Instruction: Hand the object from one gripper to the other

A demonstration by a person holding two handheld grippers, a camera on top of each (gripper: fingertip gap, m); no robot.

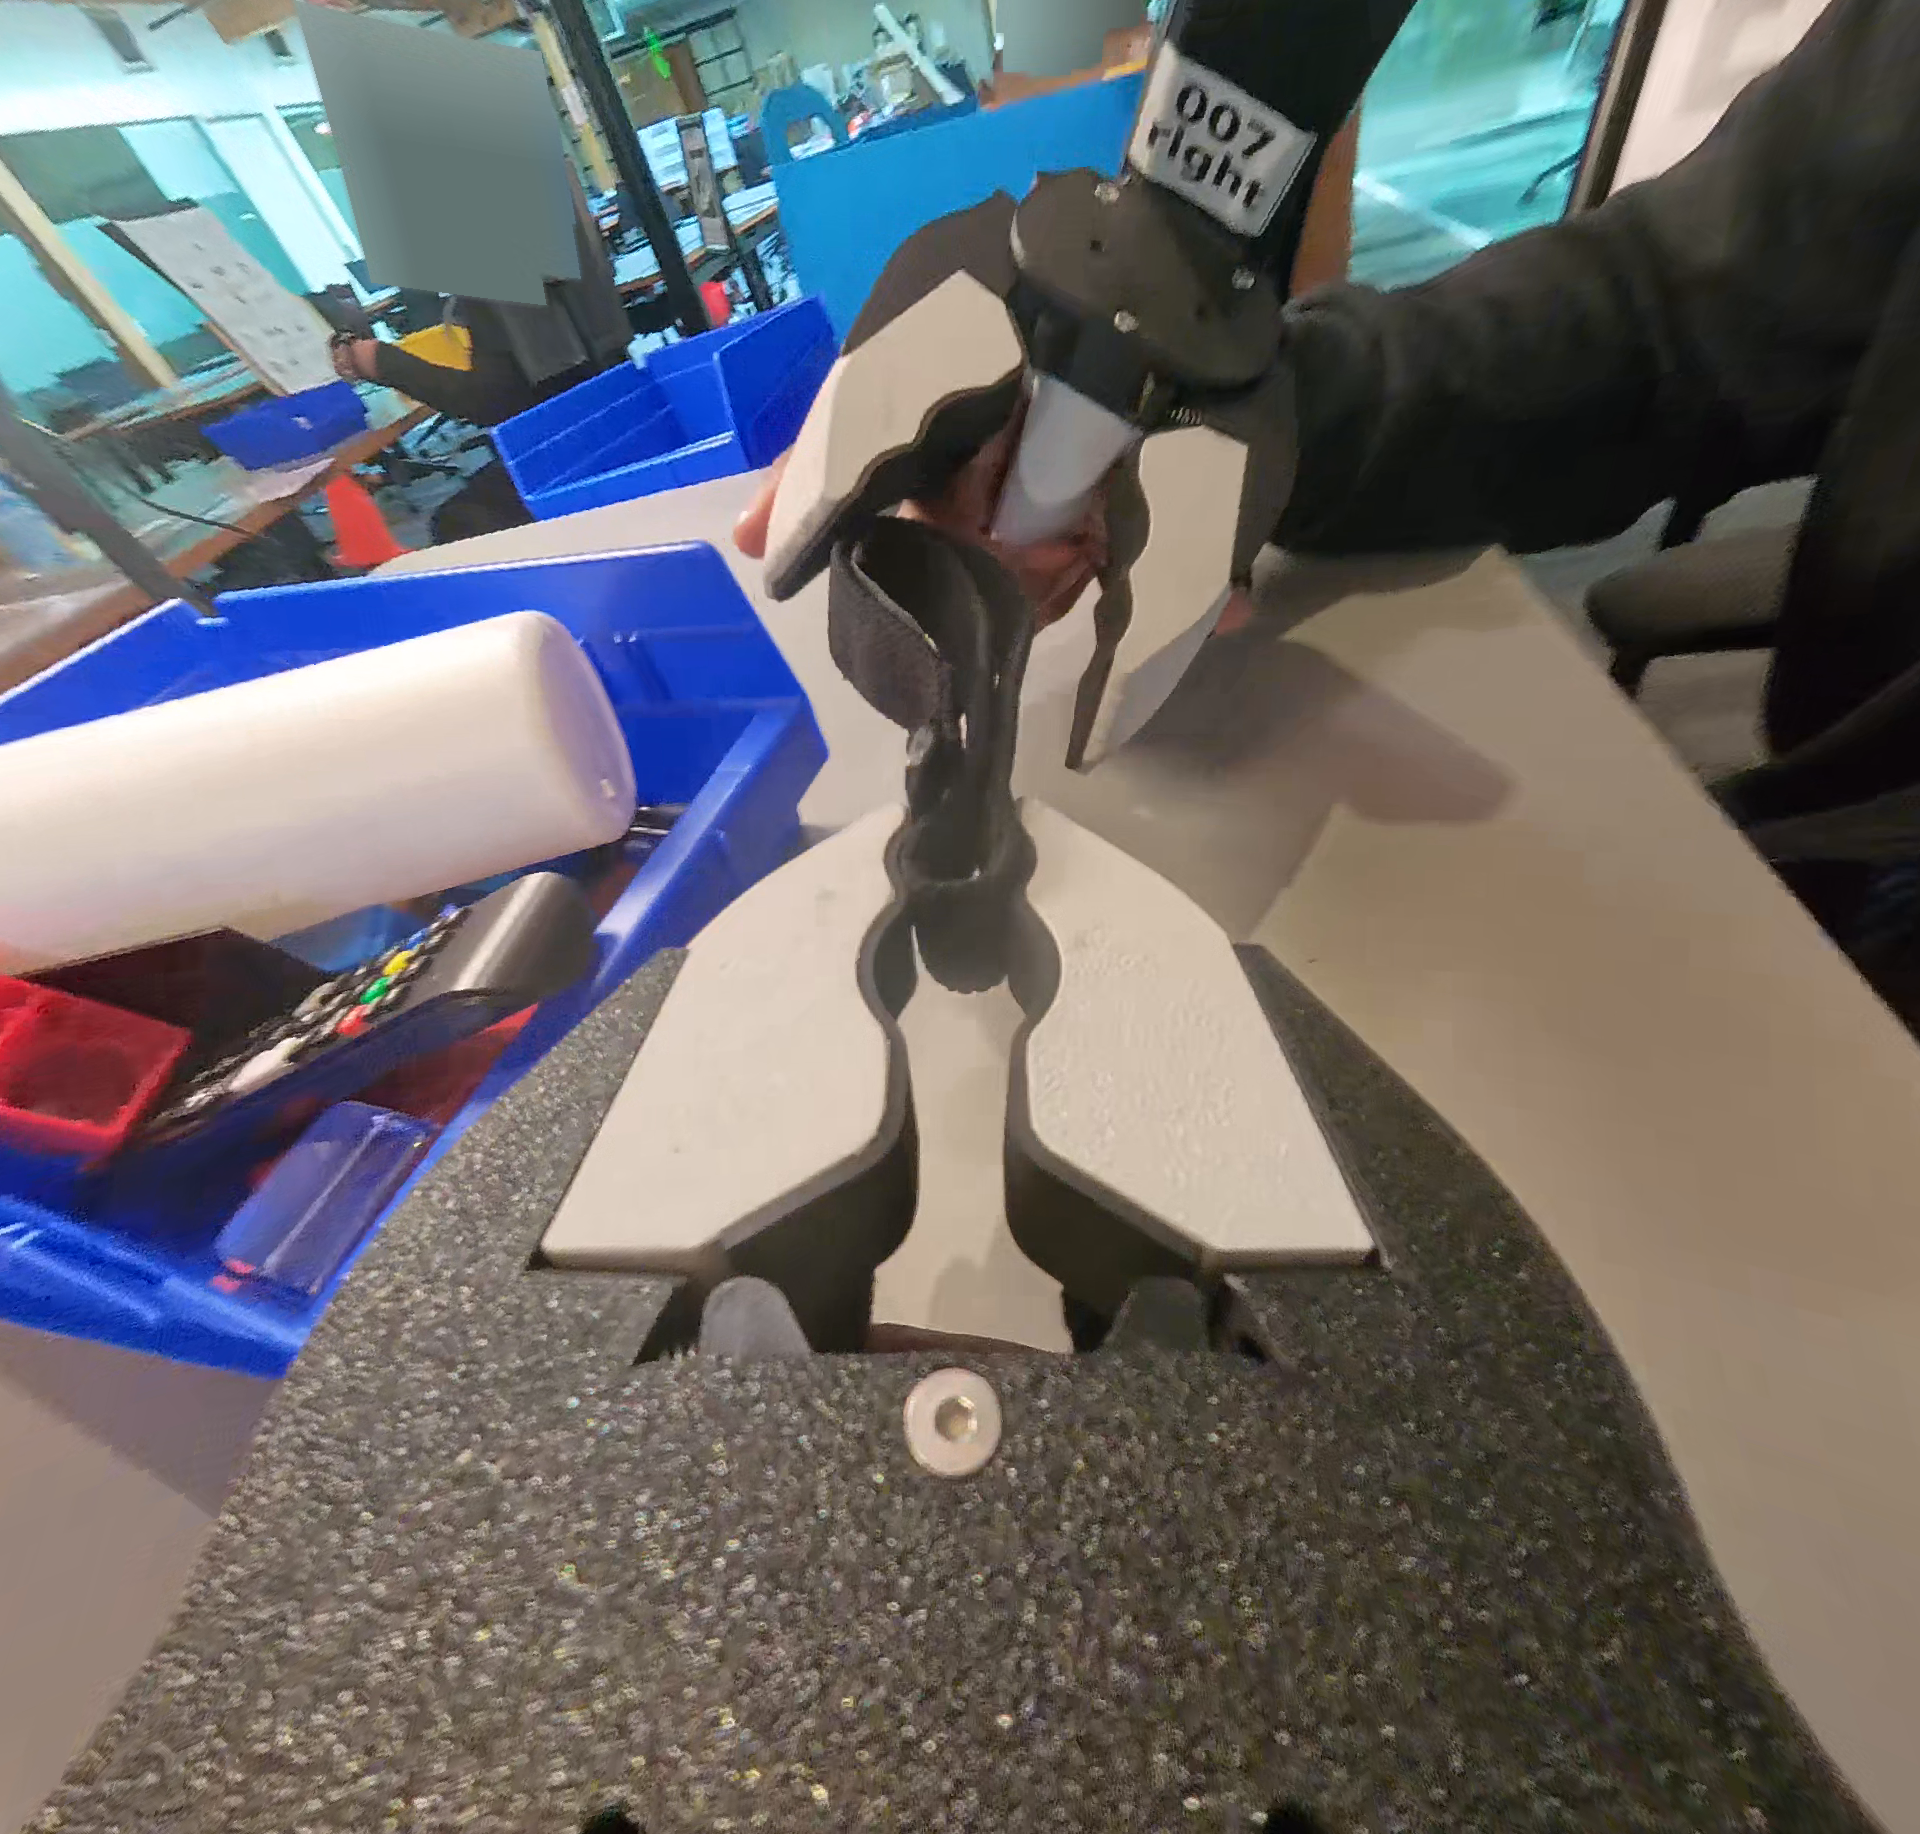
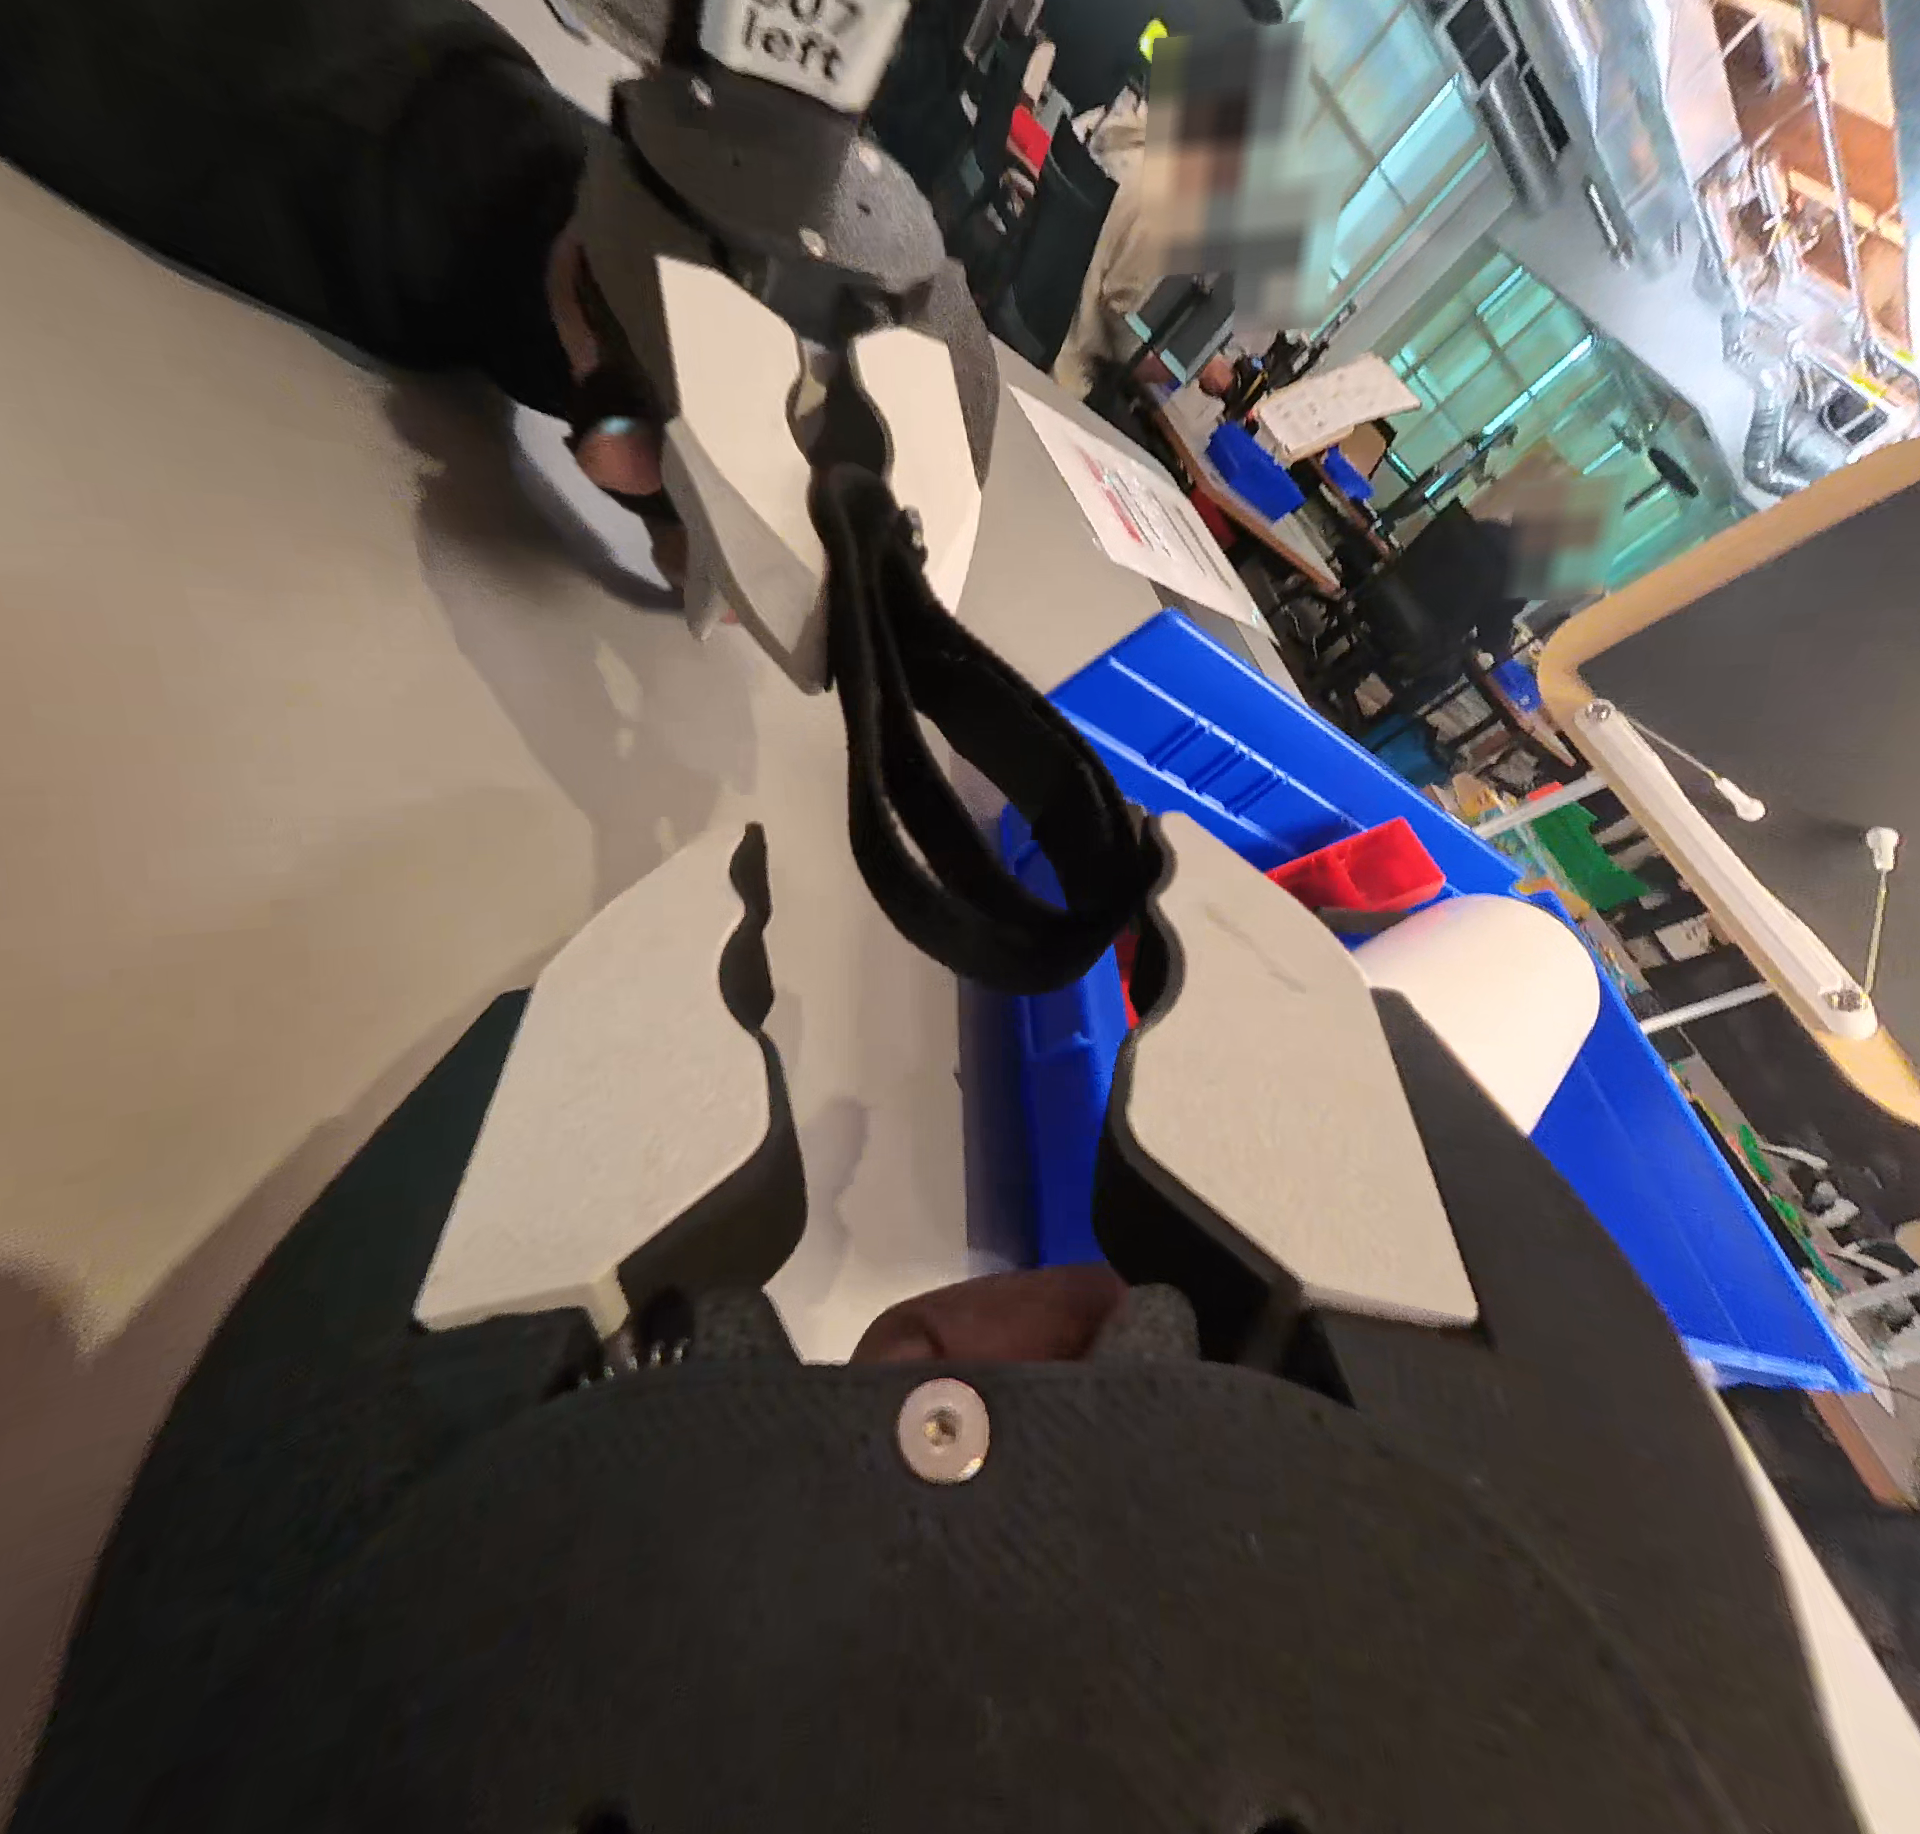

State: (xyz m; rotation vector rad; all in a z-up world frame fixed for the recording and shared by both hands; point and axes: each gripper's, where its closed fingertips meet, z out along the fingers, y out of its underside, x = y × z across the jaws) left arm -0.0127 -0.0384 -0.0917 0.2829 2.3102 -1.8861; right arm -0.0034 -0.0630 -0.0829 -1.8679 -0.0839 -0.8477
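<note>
A black strap loop [image 1: 935,662] is held up over the grey table [image 1: 1403,901]. My left gripper [image 1: 961,849] is shut on the strap's lower end, and the loop stands up beyond its fingertips. My right gripper [image 1: 925,672] comes in from above, open, with its fingers on either side of the loop's top. In the right wrist view the loop [image 2: 935,797] hangs between my open right gripper's [image 2: 956,834] fingers, its end near the right fingertip [image 2: 1174,870]. Farther off, the left gripper [image 2: 873,631] pinches the strap's far end.
A blue bin [image 1: 717,641] stands at the left with a white cylinder [image 1: 312,776], a keypad device [image 1: 364,995] and a red box [image 1: 73,1067] in it. More blue bins [image 1: 623,434] stand behind. A paper sheet [image 2: 1143,527] lies on the table. A person's dark sleeve [image 1: 1558,350] holds the right gripper. Both grippers' tips are close together, under 4 cm apart.
</note>
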